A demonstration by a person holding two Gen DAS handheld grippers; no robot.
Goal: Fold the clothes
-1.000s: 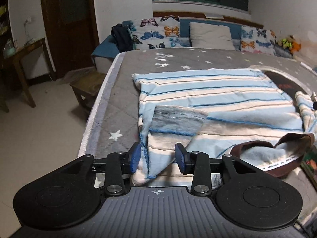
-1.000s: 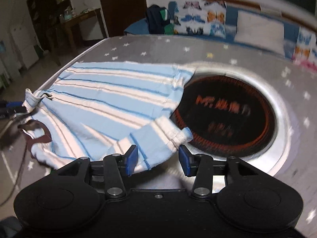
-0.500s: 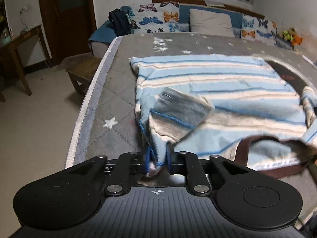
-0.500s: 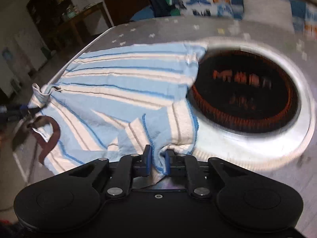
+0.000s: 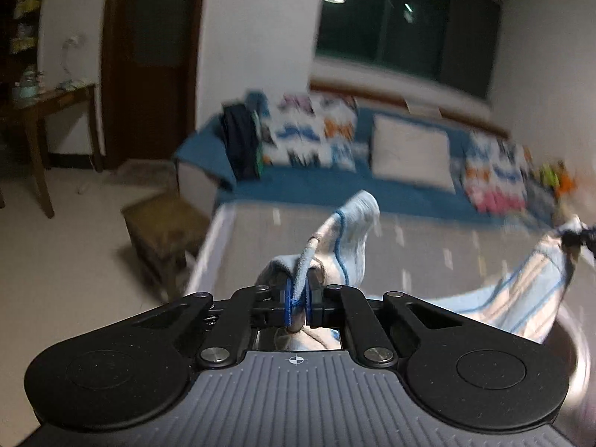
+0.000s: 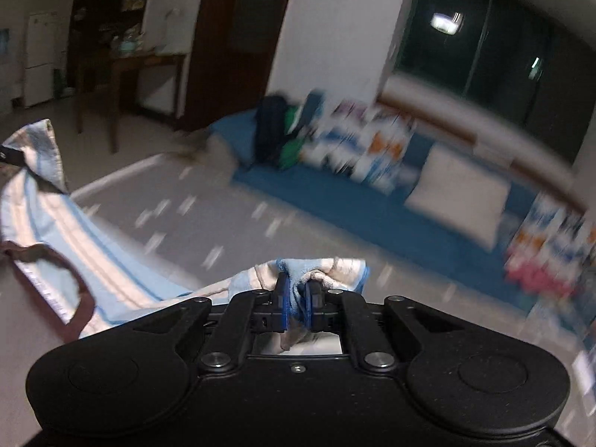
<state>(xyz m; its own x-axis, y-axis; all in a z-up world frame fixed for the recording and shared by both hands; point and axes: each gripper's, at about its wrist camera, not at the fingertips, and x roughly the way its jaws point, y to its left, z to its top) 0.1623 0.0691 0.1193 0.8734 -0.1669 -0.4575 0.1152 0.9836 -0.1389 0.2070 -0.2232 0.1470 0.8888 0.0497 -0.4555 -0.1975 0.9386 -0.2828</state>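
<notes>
Left gripper: blue pads clamped on a fold of the striped shirt, bottom centre of frame; cloth bunched above the pads, rest hidden under the gripper body. Shirt sagging rightward to a far corner at right edge, held by something dark, too blurred and cut off to identify

Right gripper: pinched tight on shirt at lower centre; cloth draped toward left edge, brown collar at lower left, far end cropped

Shirt lifted over grey bed; star marks smeared into streaks. Pillows mid-frame, blurred; patterns unreadable. Stool left of bed; table upper left, partly cropped
</notes>
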